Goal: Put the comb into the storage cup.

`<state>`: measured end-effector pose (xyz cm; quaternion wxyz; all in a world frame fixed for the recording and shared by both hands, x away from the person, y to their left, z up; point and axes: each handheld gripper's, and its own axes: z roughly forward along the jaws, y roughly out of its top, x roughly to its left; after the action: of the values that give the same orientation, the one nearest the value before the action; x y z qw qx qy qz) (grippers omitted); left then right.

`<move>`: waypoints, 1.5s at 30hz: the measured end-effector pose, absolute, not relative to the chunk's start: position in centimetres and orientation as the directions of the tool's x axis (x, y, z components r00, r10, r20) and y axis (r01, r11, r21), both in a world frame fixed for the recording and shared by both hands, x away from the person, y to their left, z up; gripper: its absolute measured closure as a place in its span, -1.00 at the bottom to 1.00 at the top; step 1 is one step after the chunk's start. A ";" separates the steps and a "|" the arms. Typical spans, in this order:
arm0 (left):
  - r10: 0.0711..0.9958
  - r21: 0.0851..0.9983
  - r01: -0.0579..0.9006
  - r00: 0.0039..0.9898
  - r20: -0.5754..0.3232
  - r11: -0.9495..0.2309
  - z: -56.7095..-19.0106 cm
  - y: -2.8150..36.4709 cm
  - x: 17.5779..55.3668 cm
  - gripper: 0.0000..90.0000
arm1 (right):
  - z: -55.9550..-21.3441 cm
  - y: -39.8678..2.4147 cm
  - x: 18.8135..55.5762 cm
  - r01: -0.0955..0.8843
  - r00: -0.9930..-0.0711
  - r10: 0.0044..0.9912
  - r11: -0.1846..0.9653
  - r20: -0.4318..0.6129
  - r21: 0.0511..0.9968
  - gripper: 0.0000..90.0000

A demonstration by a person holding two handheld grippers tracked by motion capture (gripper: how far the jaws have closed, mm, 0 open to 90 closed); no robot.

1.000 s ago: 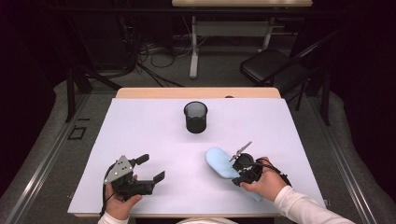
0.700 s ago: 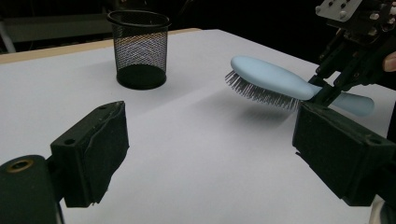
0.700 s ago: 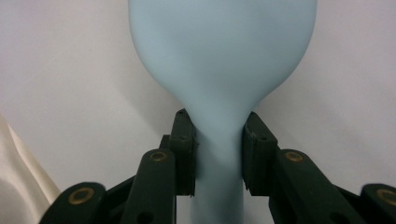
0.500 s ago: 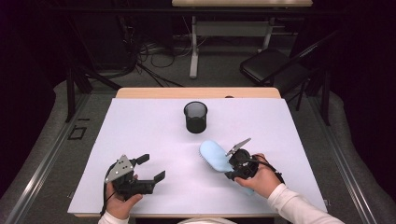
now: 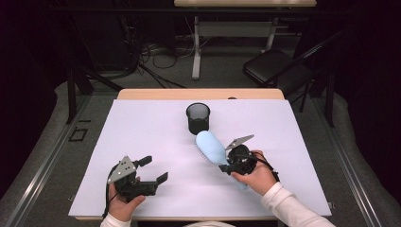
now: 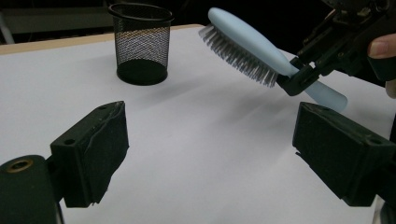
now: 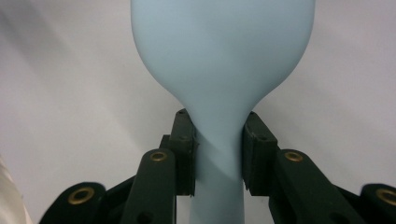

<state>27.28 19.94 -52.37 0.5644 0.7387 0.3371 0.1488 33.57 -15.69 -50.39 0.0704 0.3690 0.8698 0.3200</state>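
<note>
Two tongs are in my hands over the white surface [image 5: 142, 127]; my right tongs [image 5: 230, 164] are clenched on the neck of a pale blue hairbrush [image 5: 211, 147], while my left tongs [image 5: 154, 169] stand released with nothing between the pads. In the right gripper view the two black pads press on either side of the brush's narrow neck [image 7: 219, 140], just below where the head widens, and the smooth back of the head faces the camera. From the left gripper view the hairbrush [image 6: 247, 39] is lifted clear of the surface and tilted, head higher and pointing toward the far side, grey bristles facing down; the handle end pokes out behind the right tongs [image 6: 299, 79], lower than the head. A black mesh cup [image 5: 197, 118] stands upright near the far middle of the surface; in the high view the tip of the brush head appears just beside the cup's base, but in the left gripper view [image 6: 141, 42] the two are apart, with bare surface between them. My left tongs sit low near the front left of the surface, well apart from the brush and the cup, both jaws wide and pointing toward the middle; their pads [image 6: 100, 149] are bare.
</note>
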 end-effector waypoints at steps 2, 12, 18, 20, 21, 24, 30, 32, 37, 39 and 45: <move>0.668 0.933 0.328 0.728 -0.152 -0.146 -52.4 19.8 27.3 -0.76 | -50.2 -15.6 34.0 0.592 -0.715 0.689 0.508 0.118 0.625 0.55; 0.660 0.930 0.337 0.733 -0.163 -0.145 -52.5 19.6 27.3 -0.76 | -49.2 -15.6 35.3 0.562 -0.690 0.713 0.422 0.123 0.712 0.55; 0.656 0.928 0.335 0.740 -0.152 -0.163 -52.6 19.3 27.3 -0.76 | -48.6 -14.8 35.9 0.519 -0.696 0.711 0.400 0.102 0.756 0.55; 0.665 0.927 0.335 0.733 -0.143 -0.170 -52.5 19.3 27.2 -0.76 | -48.5 -14.6 36.1 0.501 -0.701 0.707 0.401 0.089 0.767 0.55; 0.658 0.928 0.334 0.738 -0.147 -0.167 -52.5 19.3 27.2 -0.76 | -48.4 -14.5 36.2 0.498 -0.702 0.707 0.398 0.089 0.770 0.55; 0.664 0.928 0.335 0.733 -0.148 -0.163 -52.5 19.4 27.2 -0.76 | -48.3 -14.4 36.2 0.459 -0.711 0.700 0.398 0.061 0.794 0.55; 0.673 0.929 0.330 0.727 -0.137 -0.167 -52.4 19.3 27.2 -0.76 | -47.9 -14.4 35.5 0.357 -0.735 0.678 0.391 -0.003 0.848 0.55; 0.672 0.930 0.328 0.728 -0.136 -0.168 -52.4 19.3 27.1 -0.76 | -47.8 -14.4 35.2 0.327 -0.736 0.676 0.394 -0.029 0.859 0.55; 0.680 0.932 0.333 0.717 -0.152 -0.143 -52.2 19.3 27.2 -0.76 | -47.5 -14.4 34.3 0.254 -0.722 0.684 0.402 -0.104 0.880 0.55; 0.678 0.932 0.340 0.715 -0.169 -0.126 -52.0 19.3 27.4 -0.76 | -47.5 -14.4 34.0 0.234 -0.720 0.683 0.400 -0.118 0.886 0.54; 0.671 0.928 0.352 0.719 -0.184 -0.123 -50.9 18.7 28.3 -0.77 | -47.4 -14.3 33.3 0.187 -0.717 0.679 0.405 -0.157 0.895 0.54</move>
<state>28.26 18.68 -50.85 0.5636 0.7360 0.3474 0.1413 33.33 -14.32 -47.44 0.2601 0.2720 0.7966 0.4730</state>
